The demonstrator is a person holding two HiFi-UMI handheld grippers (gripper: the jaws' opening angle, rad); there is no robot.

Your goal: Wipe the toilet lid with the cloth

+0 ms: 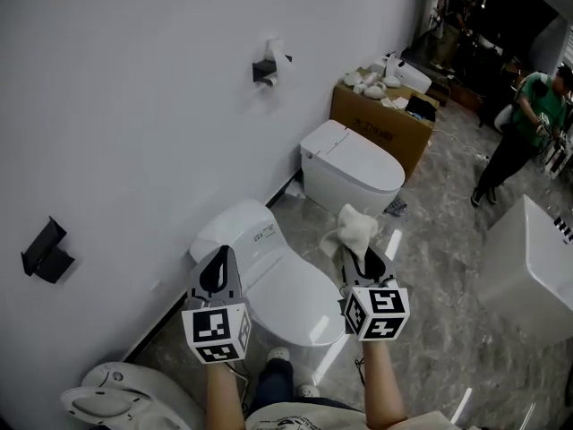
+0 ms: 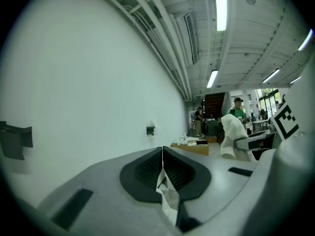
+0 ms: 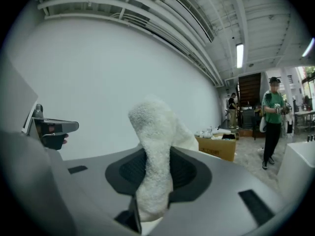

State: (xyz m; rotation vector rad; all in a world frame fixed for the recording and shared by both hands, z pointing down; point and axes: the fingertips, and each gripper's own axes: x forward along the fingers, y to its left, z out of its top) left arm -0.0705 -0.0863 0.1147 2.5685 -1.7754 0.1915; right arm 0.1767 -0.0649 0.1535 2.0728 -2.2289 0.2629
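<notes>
A white toilet [image 1: 285,292] with its lid down stands against the wall just below me. My right gripper [image 1: 363,254] hangs above the floor at the toilet's right side, shut on a fluffy white cloth [image 1: 353,231] that sticks up past its tips. In the right gripper view the cloth [image 3: 153,154] is pinched between the jaws. My left gripper [image 1: 218,267] hovers over the lid's left rear part, shut with nothing in it [image 2: 162,154]. In the left gripper view the cloth [image 2: 233,134] shows at the right.
A second white toilet [image 1: 351,168] stands farther along the wall, then a cardboard box [image 1: 380,124] with white items on top. A white cabinet [image 1: 530,262] stands at the right. A person in green [image 1: 528,119] stands at the far right. Black brackets [image 1: 47,251] hang on the wall.
</notes>
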